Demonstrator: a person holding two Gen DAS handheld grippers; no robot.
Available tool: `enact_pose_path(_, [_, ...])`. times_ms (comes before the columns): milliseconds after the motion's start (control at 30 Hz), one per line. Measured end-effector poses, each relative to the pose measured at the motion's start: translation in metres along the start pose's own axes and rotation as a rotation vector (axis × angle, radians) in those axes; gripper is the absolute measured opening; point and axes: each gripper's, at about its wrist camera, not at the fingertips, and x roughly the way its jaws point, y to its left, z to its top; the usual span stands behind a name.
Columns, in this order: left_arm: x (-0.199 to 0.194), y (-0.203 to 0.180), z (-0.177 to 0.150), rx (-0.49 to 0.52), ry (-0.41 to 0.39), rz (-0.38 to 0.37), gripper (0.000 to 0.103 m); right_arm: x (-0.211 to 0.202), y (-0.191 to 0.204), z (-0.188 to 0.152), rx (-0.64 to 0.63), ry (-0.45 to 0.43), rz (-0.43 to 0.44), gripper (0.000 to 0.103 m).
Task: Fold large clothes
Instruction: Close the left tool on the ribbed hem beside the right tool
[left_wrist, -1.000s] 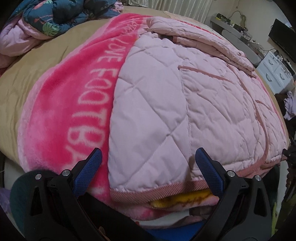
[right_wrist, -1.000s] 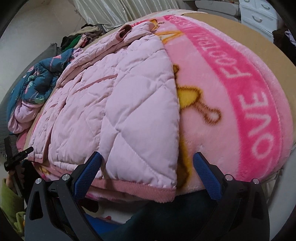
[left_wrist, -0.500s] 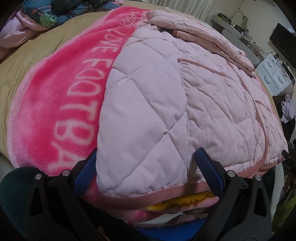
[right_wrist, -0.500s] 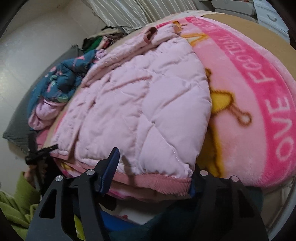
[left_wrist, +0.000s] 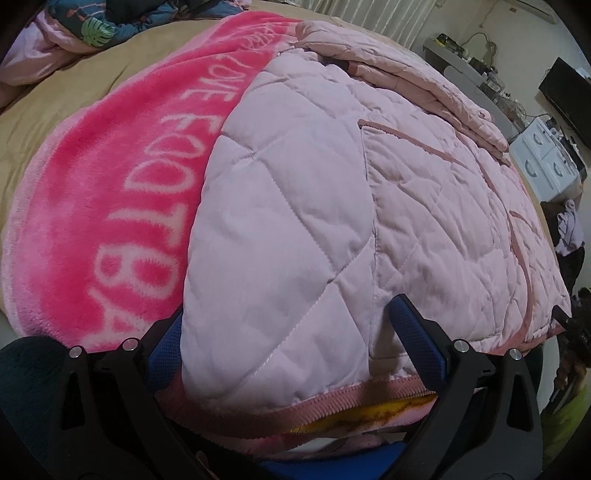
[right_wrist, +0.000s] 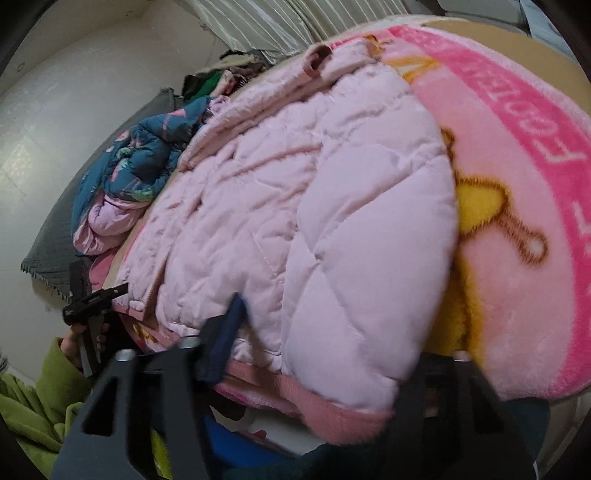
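Observation:
A pink quilted jacket (left_wrist: 332, 206) lies spread on a bright pink lettered blanket (left_wrist: 122, 206) over the bed. My left gripper (left_wrist: 291, 354) straddles the jacket's near hem corner with its jaws wide. The fabric covers part of its left finger, and the pads do not squeeze it. In the right wrist view the same jacket (right_wrist: 295, 206) bulges between the jaws of my right gripper (right_wrist: 325, 347), which are closing on the other hem corner. Its left finger (right_wrist: 227, 328) presses the fabric and the right finger is hidden behind it.
A blue floral quilted garment (right_wrist: 136, 166) and other clothes are heaped at the far end of the bed. A tan sheet (left_wrist: 55, 107) shows beside the blanket. White drawers (left_wrist: 546, 162) and a dark screen (left_wrist: 569, 96) stand beyond the bed. A green sleeve (right_wrist: 33, 402) is at the lower left.
The right jaws have narrowed from wide apart onto the jacket's hem corner, and that view has tipped. The left gripper has slid forward, so the hem lies deeper between its fingers.

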Motion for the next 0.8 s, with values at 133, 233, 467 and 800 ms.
enact_pose_path(133, [0.001, 0.001, 0.001, -0.007, 0.002, -0.01, 0.094, -0.019, 0.008, 0.007, -0.015, -0.076, 0.068, 0.029])
enact_pose_path(233, [0.001, 0.0, 0.001, -0.015, 0.004, -0.029, 0.094, -0.013, 0.012, 0.009, -0.041, -0.06, 0.054, 0.032])
enact_pose_path(467, [-0.002, -0.003, -0.005, -0.019, 0.009, -0.051, 0.094, 0.019, -0.002, -0.002, 0.01, 0.047, 0.001, 0.055])
enact_pose_path(800, [-0.01, -0.005, -0.001, -0.057, -0.034, -0.073, 0.039, 0.007, -0.002, 0.0, -0.002, -0.008, 0.03, 0.035])
